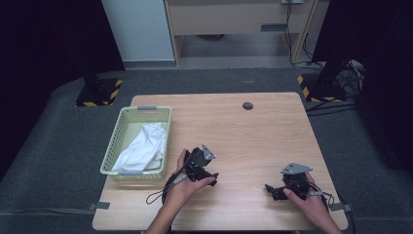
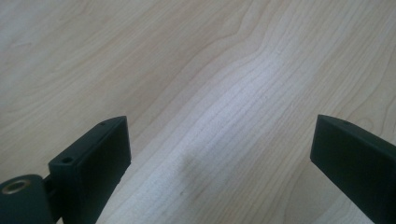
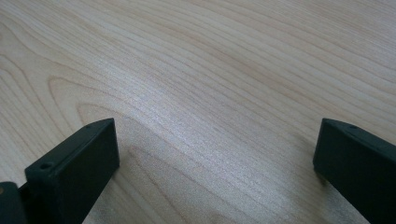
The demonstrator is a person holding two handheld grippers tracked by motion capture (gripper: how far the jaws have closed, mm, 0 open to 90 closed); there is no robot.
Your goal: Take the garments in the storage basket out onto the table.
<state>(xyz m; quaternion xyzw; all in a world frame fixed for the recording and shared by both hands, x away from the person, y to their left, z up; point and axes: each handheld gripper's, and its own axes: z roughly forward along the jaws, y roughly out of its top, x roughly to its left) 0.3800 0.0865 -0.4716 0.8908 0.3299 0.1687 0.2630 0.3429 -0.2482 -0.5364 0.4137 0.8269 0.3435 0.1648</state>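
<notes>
High view: two hand-held grippers, left [image 1: 210, 176] and right [image 1: 271, 190], both spread (nothing between); one basket [image 1: 113, 146].

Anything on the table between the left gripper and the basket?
No. In the high view only bare table and the gripper's cable separate the left gripper from the basket.

A round dark grommet [image 1: 248, 106] is set into the far middle of the wooden table [image 1: 253, 141]. Yellow-and-black striped bases [image 1: 99, 92] are seen on the grey floor beyond the table's far left and far right corners, and cables [image 1: 336, 105] are spread beside the right one. Pale furniture [image 1: 234, 19] is placed farther back.
</notes>
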